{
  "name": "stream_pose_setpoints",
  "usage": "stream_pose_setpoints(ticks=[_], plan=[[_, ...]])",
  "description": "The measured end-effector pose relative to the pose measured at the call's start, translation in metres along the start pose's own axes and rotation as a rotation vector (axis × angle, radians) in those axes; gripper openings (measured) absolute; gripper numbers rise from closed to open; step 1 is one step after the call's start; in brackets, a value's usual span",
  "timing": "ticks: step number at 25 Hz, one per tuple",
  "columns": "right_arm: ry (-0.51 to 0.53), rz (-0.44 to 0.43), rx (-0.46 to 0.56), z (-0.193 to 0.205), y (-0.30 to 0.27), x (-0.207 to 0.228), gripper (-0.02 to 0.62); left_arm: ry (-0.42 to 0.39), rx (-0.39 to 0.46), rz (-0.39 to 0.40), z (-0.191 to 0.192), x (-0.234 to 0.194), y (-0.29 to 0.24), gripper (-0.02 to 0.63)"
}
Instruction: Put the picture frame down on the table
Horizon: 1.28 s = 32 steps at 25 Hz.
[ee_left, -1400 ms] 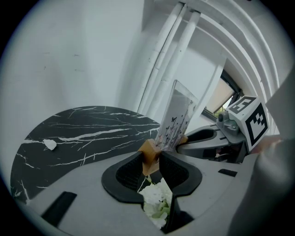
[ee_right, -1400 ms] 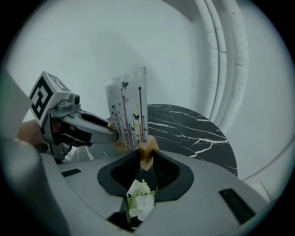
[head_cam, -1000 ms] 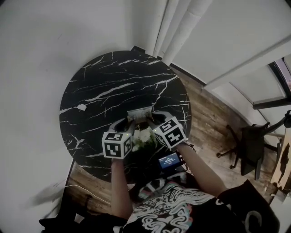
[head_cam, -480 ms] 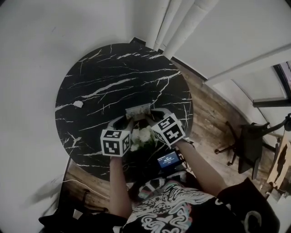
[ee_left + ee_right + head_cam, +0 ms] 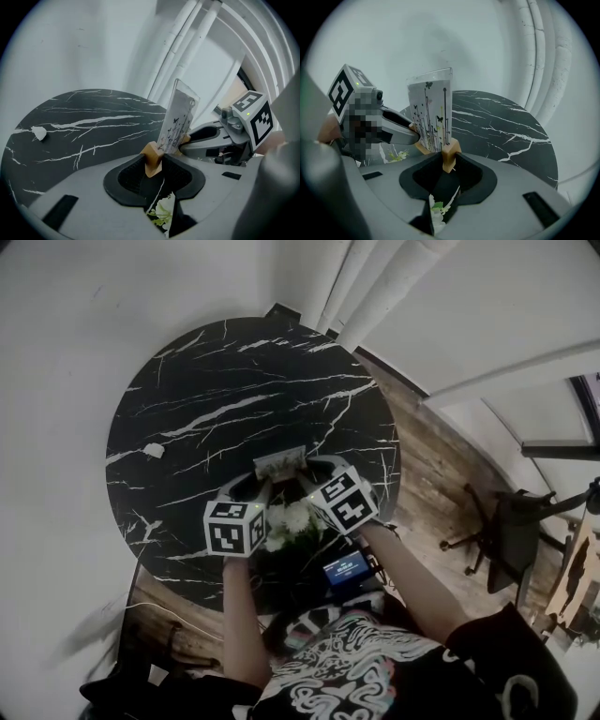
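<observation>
Edged further over round black marble table [image 5: 187, 381], left gripper [image 5: 153, 161] and right gripper [image 5: 449, 161] clamping clear picture frame [image 5: 279, 463] by its wooden feet [image 5: 151, 154], keeping it level.

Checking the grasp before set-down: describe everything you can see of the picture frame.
The picture frame is a clear panel over a white print of thin dark stems and butterflies, with a light wooden foot at each lower corner. It stands near upright, slightly tilted, over the black marble table. The left tool and right tool each clamp one foot. Table contact cannot be told.
</observation>
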State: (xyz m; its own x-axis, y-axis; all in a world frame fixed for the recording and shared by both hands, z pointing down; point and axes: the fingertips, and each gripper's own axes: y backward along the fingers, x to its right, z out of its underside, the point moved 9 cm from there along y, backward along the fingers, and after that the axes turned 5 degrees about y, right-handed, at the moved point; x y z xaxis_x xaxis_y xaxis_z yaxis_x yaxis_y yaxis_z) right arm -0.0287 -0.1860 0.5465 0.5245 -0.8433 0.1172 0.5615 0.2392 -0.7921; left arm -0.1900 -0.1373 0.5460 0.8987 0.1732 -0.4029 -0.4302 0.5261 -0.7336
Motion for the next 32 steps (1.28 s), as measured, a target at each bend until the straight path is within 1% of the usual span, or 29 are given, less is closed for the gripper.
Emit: stream_pose_setpoints(ticks=[7, 18, 28, 32], plan=[[0.025, -0.015, -0.023, 0.002, -0.009, 0.004, 0.089, -0.005, -0.039, -0.012, 0.004, -0.003, -0.012, 0.120], [0.046, -0.024, -0.038, 0.007, -0.022, 0.010, 0.089, -0.001, -0.067, -0.026, 0.006, -0.009, -0.024, 0.118], [0.057, -0.011, -0.023, 0.008, -0.027, 0.010, 0.089, 0.003, -0.072, -0.033, 0.007, -0.013, -0.029, 0.117], [0.071, -0.014, -0.023, 0.009, -0.028, 0.009, 0.089, -0.001, -0.071, -0.020, 0.010, -0.014, -0.029, 0.117]])
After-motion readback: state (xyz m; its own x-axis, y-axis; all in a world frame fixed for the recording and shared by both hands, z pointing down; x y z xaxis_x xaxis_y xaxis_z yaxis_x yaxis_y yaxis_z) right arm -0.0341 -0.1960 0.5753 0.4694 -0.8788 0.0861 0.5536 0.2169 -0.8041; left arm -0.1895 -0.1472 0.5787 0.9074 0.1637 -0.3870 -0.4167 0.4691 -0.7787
